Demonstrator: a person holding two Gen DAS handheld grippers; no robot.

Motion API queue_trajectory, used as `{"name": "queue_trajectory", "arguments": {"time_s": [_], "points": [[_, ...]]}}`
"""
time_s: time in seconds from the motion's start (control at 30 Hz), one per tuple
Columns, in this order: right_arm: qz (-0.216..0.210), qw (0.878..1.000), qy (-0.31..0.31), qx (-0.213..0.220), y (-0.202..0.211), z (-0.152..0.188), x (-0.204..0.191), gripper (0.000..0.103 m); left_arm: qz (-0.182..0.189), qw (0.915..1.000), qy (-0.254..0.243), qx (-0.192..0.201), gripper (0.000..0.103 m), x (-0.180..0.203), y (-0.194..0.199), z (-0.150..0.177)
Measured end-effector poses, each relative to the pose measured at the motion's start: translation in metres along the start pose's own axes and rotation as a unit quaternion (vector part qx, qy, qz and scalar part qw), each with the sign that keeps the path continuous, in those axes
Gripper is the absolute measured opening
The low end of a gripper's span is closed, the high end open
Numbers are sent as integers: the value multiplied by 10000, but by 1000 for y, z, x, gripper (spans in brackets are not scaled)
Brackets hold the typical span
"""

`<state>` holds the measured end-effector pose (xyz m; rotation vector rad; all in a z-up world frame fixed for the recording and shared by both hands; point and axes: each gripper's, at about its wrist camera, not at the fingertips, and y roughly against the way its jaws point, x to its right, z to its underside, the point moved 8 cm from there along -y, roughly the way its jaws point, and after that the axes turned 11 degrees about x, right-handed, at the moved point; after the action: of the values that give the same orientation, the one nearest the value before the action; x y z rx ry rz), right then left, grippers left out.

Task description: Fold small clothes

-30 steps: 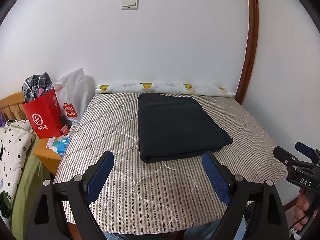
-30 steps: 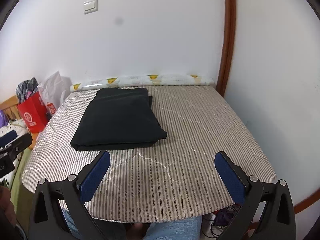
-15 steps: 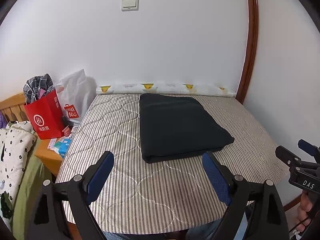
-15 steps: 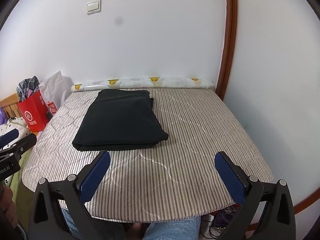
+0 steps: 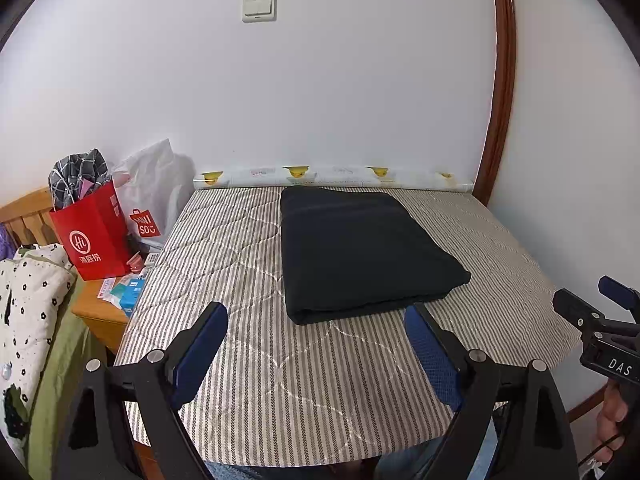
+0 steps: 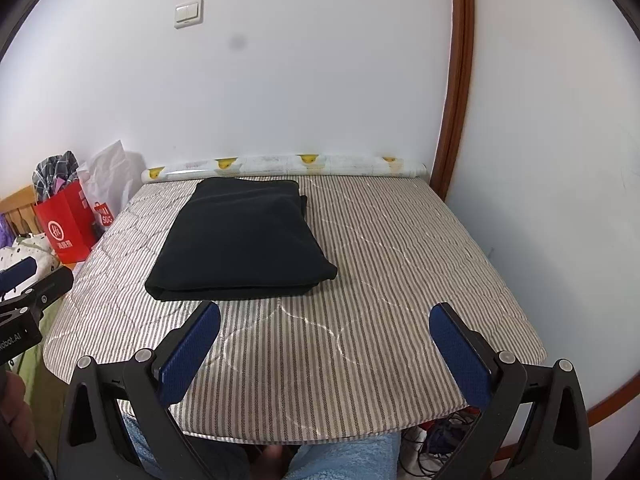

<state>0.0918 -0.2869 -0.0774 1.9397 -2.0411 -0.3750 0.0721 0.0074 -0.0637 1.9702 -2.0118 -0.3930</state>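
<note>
The black folded garment point(image 5: 360, 252) lies on the striped desk point(image 5: 280, 380), long axis running away from us. We hold both grippers point(image 5: 316, 352) point(image 6: 324, 348) wide and empty; ours on the left faces it more directly.

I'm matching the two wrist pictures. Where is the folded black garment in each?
Left wrist: folded black garment lies centre, just right of the middle.
Right wrist: folded black garment lies left of centre.
Shared landmark: the duck-print roll along the wall behind it.
</note>
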Motion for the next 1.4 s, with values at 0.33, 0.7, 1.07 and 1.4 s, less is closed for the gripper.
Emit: {"name": "queue_trajectory", "arguments": {"time_s": [0.33,0.7,1.07,1.4], "points": [[-8,10000,-6,2,1,1,4,103,13,10000,-12,-16,90,2,0,1],[-20,10000,-17,10,0,1,7,103,26,10000,-11,-41,90,2,-1,5],[-8,10000,-30,15,2,1,6,103,53,10000,0,-70,90,1,-2,6],[-2,10000,-64,27,3,0,7,103,74,9999,-2,-84,90,-3,-3,7]]}}
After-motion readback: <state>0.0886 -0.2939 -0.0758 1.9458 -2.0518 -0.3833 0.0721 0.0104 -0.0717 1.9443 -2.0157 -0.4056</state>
